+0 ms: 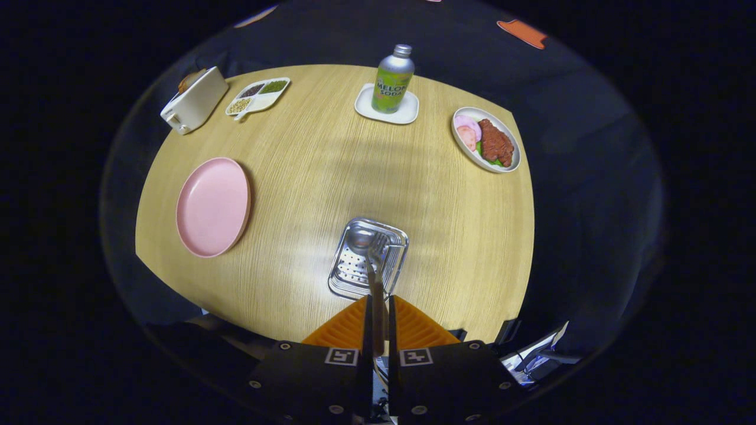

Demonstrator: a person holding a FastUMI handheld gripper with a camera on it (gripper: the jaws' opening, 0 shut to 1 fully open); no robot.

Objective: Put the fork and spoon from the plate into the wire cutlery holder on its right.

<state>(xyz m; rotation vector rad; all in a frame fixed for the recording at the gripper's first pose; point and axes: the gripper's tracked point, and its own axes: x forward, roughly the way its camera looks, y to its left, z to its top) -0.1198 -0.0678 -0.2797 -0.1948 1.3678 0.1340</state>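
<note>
I have the gripper [378,310] clamped on the fork [375,268]: both fingers are drawn together on its handle, and the tines point ahead over the wire cutlery holder [397,260], which stands just beyond the fingertips. The spoon [359,239] already lies inside that holder, its bowl at the far end, just left of the fork's tines. I can't tell whether the tines touch the holder. The pink plate [214,206] sits bare, well off to the left of the fingers. All of it rests on a pale wood-grain table [307,171] with dark cloth around it. Far beyond the fingers stands a soda bottle [393,79] on a white coaster [407,112]; to its right a dish of meat [486,139], to its left a divided snack tray [258,95] and a white toaster [194,100].
</note>
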